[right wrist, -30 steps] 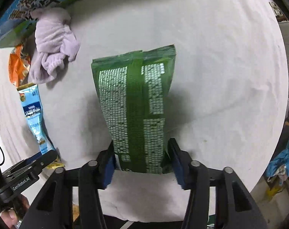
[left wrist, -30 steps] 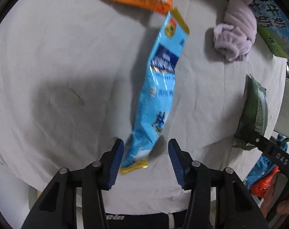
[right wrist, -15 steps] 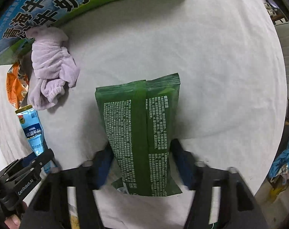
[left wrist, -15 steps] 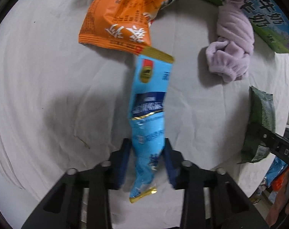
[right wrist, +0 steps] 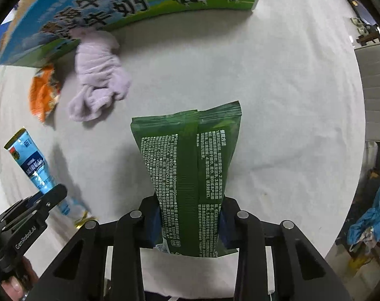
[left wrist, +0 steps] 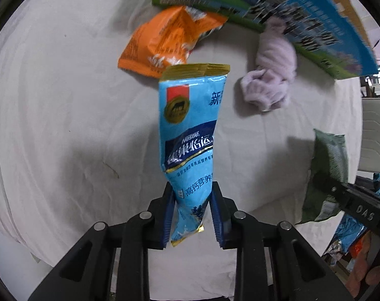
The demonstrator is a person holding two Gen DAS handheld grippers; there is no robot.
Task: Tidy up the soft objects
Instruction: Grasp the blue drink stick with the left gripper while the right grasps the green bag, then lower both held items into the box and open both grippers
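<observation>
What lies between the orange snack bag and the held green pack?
In the right wrist view, the lilac cloth lies between the orange snack bag and green pack.

Blue sachet (left wrist: 190,135), green pack (right wrist: 190,175) — both lifted
</observation>
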